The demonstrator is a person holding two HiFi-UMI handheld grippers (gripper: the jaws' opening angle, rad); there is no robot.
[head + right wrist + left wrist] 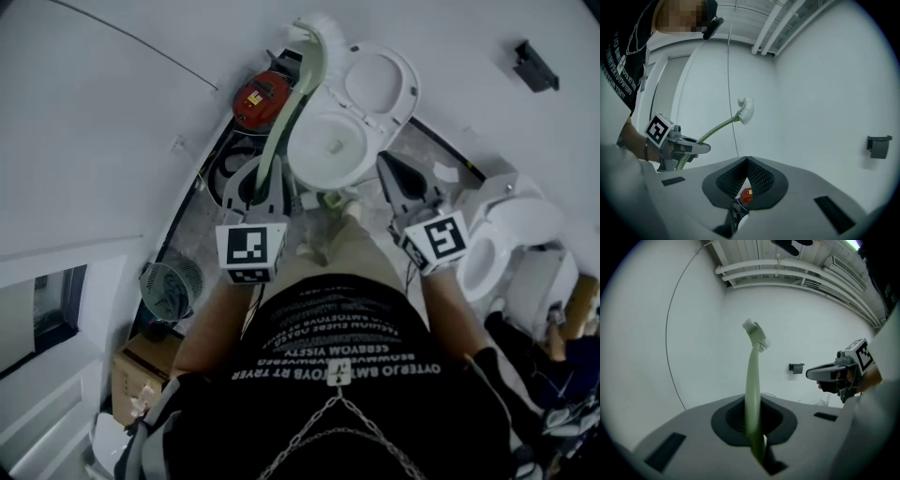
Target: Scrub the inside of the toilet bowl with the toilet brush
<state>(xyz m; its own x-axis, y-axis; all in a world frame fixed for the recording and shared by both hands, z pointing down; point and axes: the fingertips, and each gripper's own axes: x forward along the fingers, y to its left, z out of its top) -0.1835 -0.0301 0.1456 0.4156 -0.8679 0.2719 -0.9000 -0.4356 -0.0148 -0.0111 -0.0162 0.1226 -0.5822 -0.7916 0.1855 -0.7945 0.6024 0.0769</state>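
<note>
While the toilet bowl [323, 150] stood open below with its lid [380, 80] raised, the toilet brush [291, 103] was up in the air. Its pale green handle was pinched between the jaws of the left gripper [261, 183]. The long axis ran from those jaws away from the person in a slight curve, with the white bristle head [317, 28] at the far end. In the head view the handle crossed the bowl's left rim, and the bristle head lay past the lid against the white wall [122, 112]. The left forearm [202, 328] reached forward from the body. The right gripper [389, 169] was held forward alongside, near the bowl's right rim, its jaws pressed together on nothing.

From the left gripper view the handle rose almost straight up out of the jaws, with the bristles turned right and ceiling pipes [787, 270] above them. That view also caught the right gripper at its right edge. The right gripper view showed the brush side-on, slanting up and to the right from the left gripper, its bristles facing right.

Only the head view showed the floor. A red round container [258, 98] sat just left of the bowl, a second toilet [511, 234] stood at the right, and a wire-mesh bin [169, 286] and a cardboard box [141, 366] were at lower left. A black wall fixture [534, 66] appeared in all three views.
</note>
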